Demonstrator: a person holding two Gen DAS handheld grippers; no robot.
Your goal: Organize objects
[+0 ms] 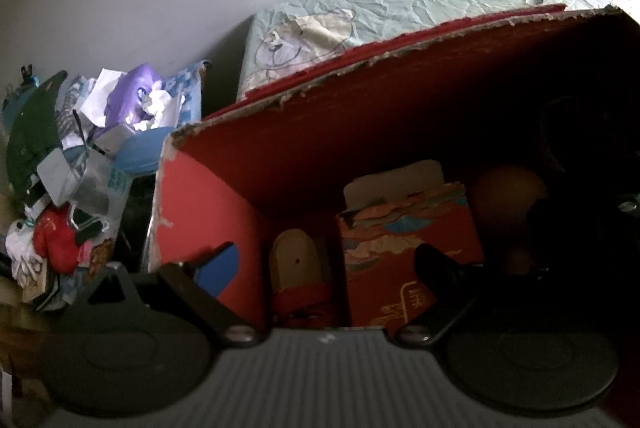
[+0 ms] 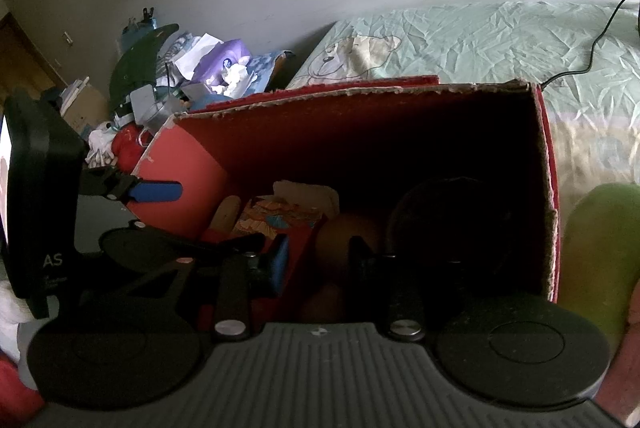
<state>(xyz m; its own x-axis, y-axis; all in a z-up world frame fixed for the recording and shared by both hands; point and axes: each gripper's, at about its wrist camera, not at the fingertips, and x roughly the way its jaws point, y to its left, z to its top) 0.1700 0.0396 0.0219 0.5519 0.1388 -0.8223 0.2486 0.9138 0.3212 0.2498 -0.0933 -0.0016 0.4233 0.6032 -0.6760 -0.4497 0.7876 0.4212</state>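
Far left, a clutter pile (image 1: 80, 164) is still sitting unsorted against the wall. Left tool (image 1: 324, 264) is hovering spread wide and empty over the red box (image 1: 192, 204), which is already holding a wooden piece (image 1: 294, 260), a patterned carton (image 1: 404, 240) and a round fruit (image 1: 508, 188). Right tool (image 2: 320, 260) is hanging part-open and empty in the box's near end, green fruit (image 2: 600, 240) waiting outside at right, so I'd judge it's partway done.

We see the red cardboard box (image 2: 400, 132) open on top, so its dark upper space at 12 o'clock is passable. Lower down, a patterned red carton (image 1: 408, 248), wooden piece (image 1: 294, 256) and orange ball (image 1: 508, 188) crowd the floor.
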